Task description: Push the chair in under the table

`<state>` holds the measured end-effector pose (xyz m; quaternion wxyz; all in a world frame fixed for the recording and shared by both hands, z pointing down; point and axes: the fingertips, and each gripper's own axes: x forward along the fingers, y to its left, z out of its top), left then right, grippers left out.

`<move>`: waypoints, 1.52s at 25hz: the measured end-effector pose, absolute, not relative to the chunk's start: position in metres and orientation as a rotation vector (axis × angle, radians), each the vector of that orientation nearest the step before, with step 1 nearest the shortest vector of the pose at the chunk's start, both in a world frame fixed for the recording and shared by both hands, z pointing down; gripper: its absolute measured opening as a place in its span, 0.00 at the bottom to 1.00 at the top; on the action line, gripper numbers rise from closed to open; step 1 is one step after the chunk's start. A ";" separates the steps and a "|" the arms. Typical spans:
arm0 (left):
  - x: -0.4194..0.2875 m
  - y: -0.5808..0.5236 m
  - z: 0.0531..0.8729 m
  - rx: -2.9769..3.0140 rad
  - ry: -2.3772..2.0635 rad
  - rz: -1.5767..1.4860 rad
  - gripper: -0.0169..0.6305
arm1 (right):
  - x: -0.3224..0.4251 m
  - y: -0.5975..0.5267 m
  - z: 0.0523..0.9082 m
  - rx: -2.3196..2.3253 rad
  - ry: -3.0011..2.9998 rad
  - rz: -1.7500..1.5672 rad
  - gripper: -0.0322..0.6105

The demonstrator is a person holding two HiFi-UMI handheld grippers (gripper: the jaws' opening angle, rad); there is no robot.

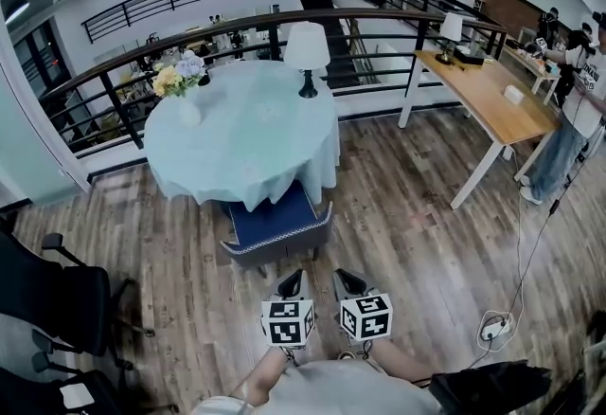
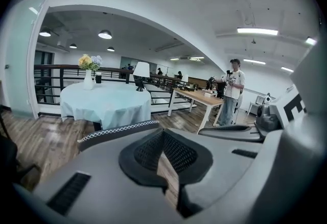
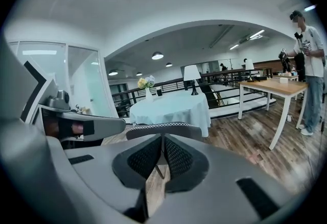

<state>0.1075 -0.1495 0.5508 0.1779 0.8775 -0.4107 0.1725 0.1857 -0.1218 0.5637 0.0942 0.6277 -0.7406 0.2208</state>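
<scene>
A round table (image 1: 241,134) under a light blue cloth stands in the middle of the head view. The chair (image 1: 273,217), blue-seated with a grey back, sits at the table's near side, its seat partly beneath the cloth. My left gripper (image 1: 292,279) and right gripper (image 1: 347,277) are side by side a short way behind the chair's back, apart from it. Both are shut with nothing between the pads. In the left gripper view the chair back (image 2: 120,131) shows just past the shut gripper (image 2: 163,133). The right gripper (image 3: 162,138) points at the chair back (image 3: 163,128) too.
A vase of flowers (image 1: 180,81) and a white lamp (image 1: 308,51) stand on the table. Behind it runs a black railing (image 1: 237,29). A wooden desk (image 1: 492,96) and a person (image 1: 578,110) are at right. Black office chairs (image 1: 57,299) stand at left. A power strip (image 1: 494,328) lies on the floor.
</scene>
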 end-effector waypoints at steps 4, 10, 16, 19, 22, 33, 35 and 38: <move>0.107 -0.152 0.549 2.489 -1.145 0.483 0.03 | 0.180 -0.127 0.552 1.863 -2.201 0.595 0.10; 0.104 -0.154 0.549 2.485 -1.146 0.487 0.03 | 0.178 -0.131 0.550 1.860 -2.182 0.551 0.10; 0.098 -0.157 0.550 2.475 -1.166 0.487 0.03 | 0.176 -0.131 0.554 1.837 -2.115 0.455 0.08; 0.095 -0.156 0.550 2.470 -1.176 0.489 0.03 | 0.172 -0.131 0.554 1.830 -2.124 0.476 0.08; 0.094 -0.156 0.548 2.470 -1.184 0.486 0.03 | 0.171 -0.131 0.552 1.827 -2.125 0.486 0.08; 0.099 -0.152 0.547 2.476 -1.180 0.475 0.03 | 0.173 -0.126 0.557 1.829 -2.116 0.498 0.08; 0.100 -0.151 0.548 2.473 -1.177 0.484 0.03 | 0.172 -0.127 0.555 1.824 -2.120 0.487 0.08; 0.101 -0.148 0.549 2.473 -1.172 0.497 0.03 | 0.171 -0.127 0.552 1.821 -2.127 0.478 0.08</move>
